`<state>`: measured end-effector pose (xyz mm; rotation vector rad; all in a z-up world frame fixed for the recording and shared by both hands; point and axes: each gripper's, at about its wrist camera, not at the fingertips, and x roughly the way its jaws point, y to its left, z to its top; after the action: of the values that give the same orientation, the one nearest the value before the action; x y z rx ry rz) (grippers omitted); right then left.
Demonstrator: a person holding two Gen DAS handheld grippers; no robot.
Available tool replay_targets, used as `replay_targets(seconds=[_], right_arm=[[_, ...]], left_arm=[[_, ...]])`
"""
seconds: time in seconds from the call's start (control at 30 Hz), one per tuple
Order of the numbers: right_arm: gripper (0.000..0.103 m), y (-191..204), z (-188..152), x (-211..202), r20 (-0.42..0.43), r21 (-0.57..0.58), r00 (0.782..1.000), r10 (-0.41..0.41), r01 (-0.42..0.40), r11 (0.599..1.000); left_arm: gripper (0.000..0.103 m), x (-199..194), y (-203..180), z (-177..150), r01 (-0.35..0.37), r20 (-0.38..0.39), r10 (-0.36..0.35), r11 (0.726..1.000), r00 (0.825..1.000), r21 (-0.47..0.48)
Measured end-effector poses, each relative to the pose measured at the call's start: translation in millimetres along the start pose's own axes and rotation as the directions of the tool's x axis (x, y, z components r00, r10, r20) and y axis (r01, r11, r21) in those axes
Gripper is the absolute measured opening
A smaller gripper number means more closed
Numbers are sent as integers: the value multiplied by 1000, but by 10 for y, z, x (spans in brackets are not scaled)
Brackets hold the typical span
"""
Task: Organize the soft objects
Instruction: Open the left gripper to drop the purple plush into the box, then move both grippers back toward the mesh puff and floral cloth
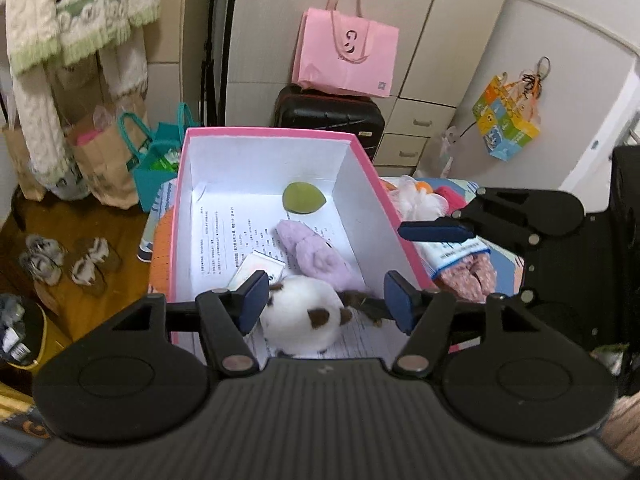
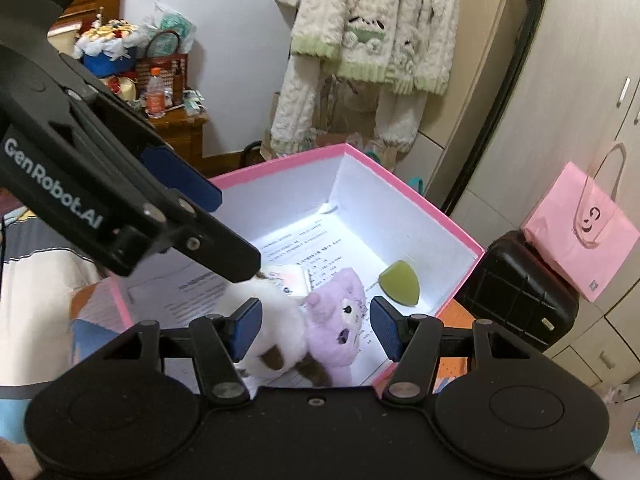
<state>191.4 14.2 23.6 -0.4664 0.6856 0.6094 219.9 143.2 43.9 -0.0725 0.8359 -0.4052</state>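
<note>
- Inside the pink box (image 1: 362,152), on its paper-lined floor, three soft things already lie: a white plush (image 1: 298,314) at the near edge, a purple plush (image 1: 316,256) touching it at mid-floor, a green sponge (image 1: 303,197) near the far wall.
- The left gripper (image 1: 326,300) hangs over the white plush, jaws spread, pinching nothing.
- The right gripper (image 2: 316,328) hovers over both plushes, jaws likewise spread and empty.
- Outside the box's right wall, a white pouf (image 1: 416,200) and floral cloth (image 1: 468,278) lie unsorted; by appearances, the job is partly done.
</note>
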Motion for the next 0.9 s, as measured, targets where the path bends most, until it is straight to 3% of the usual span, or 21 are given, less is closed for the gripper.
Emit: replay_targets(seconds=[0.43, 0.63, 0.9], right_arm=[[64, 205, -254, -740, 94, -9, 995, 31, -30, 1000], [65, 133, -646, -1163, 141, 40, 990, 20, -26, 999], [66, -84, -1308, -1503, 164, 142, 985, -57, 34, 989]], left_arm=[[68, -558, -483, -401, 44, 19, -46, 995, 999, 84], [70, -676, -804, -607, 62, 13, -66, 982, 998, 178], [70, -517, -1207, -769, 123, -43, -116, 963, 992, 239]])
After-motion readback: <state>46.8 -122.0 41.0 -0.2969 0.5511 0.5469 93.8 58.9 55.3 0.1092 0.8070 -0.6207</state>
